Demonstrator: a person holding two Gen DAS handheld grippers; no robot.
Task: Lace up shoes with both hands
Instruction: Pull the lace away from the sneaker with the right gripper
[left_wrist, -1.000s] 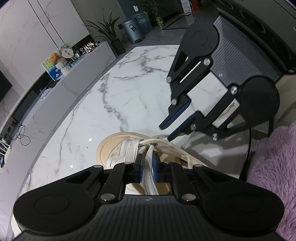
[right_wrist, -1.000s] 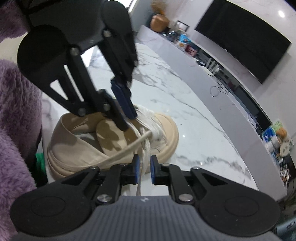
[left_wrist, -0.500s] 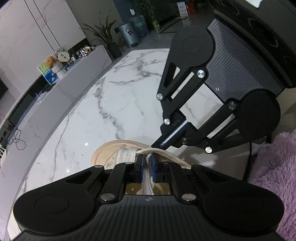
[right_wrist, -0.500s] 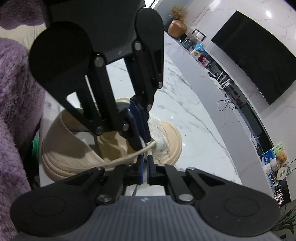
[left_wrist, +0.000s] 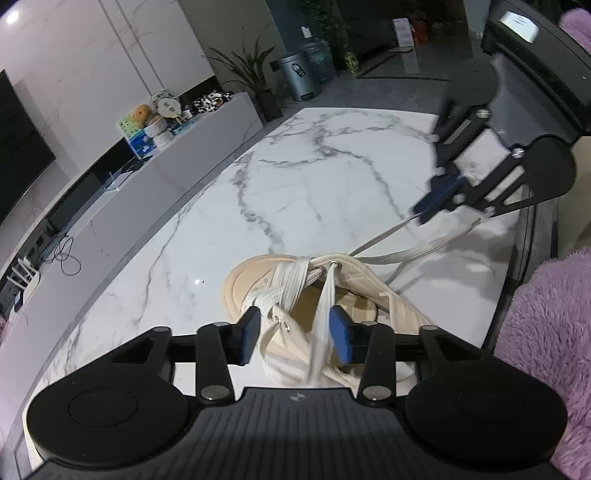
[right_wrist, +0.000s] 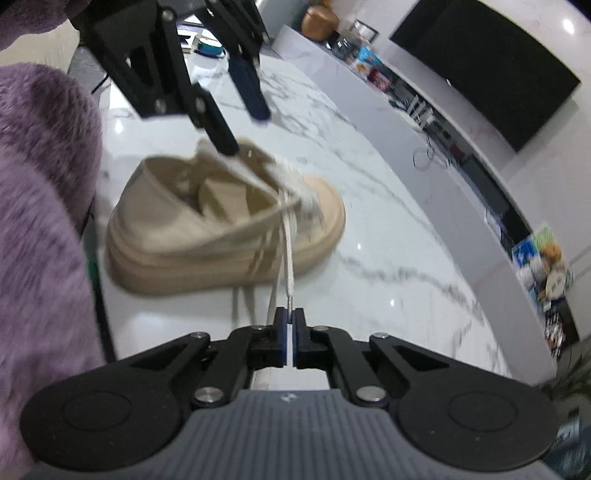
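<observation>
Shoe (right_wrist: 229, 236) on marble table (left_wrist: 325, 177), purple sleeve (right_wrist: 40, 229) beside

Lace (left_wrist: 322, 317) between parted fingers (left_wrist: 341, 339)

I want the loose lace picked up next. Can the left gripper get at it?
Probably yes: the left gripper has just been opening, and the loose lace hangs between its fingers, unpinched, nothing blocking.
</observation>
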